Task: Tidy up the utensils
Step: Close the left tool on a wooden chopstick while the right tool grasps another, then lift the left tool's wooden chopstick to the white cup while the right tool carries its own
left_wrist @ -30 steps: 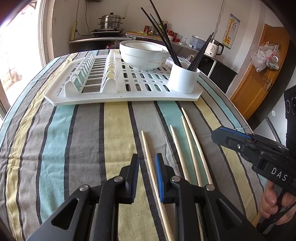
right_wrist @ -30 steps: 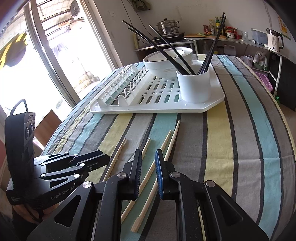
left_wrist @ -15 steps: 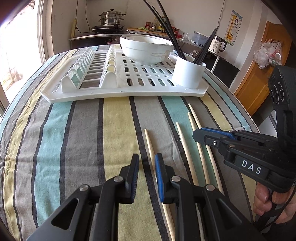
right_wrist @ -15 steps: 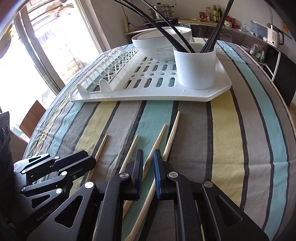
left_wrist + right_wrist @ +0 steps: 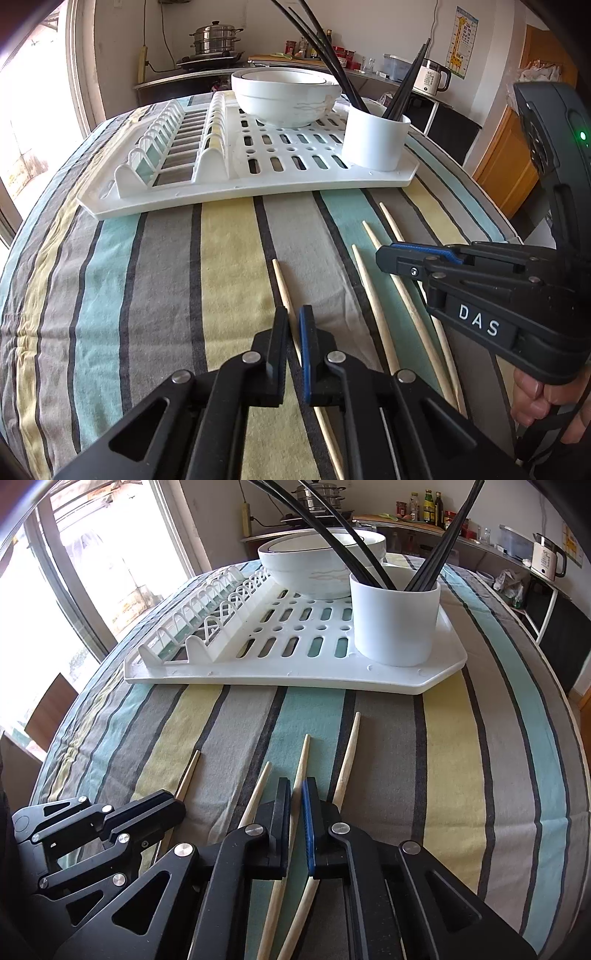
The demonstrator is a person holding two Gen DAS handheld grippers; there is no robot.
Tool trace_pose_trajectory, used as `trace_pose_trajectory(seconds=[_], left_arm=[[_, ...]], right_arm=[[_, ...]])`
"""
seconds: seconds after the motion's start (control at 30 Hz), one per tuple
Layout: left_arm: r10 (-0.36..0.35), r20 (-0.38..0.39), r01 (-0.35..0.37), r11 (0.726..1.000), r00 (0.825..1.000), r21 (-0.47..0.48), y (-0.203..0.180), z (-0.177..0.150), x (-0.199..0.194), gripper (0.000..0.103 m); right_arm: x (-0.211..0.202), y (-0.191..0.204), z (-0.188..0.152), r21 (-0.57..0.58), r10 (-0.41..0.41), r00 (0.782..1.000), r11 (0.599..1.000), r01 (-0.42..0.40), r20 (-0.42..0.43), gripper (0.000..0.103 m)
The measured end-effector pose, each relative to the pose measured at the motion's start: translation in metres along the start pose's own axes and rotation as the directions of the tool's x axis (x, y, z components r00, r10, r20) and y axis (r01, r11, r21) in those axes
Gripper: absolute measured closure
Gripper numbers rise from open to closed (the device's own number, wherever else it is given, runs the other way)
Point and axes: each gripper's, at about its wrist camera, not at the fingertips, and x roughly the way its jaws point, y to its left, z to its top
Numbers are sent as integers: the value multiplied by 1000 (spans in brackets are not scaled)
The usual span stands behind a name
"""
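Wooden chopstick pinched between left tongs; another between right tongs.

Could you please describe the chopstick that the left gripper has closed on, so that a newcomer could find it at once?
Start at the white dish rack on the striped tablecloth; four pale wooden chopsticks lie in front of it. The one meant lies alone on the left, apart from the other three, with the left gripper pinching it.

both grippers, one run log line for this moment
left gripper: shut on leftmost chopstick | right gripper: shut on third chopstick | cup: black chopsticks only
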Motion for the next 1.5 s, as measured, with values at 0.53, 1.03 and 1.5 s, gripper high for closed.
trace_pose_trajectory(seconds=[0.53,1.03,1.5], left_arm=[[-41,118,46,998,992,-38,15,29,-40,99],[-43,286,66,995,957,-71,30,36,-111,99],[-60,320,82,995,945,-55,25,28,-133,99]], right_arm=[[-79,-8,15,10,95,968,995,-101,234,97],[-138,-8,3,-31,127,914,992,-125,386,98],[-159,-15,-6,-36,120,894,993,-116,432,98]])
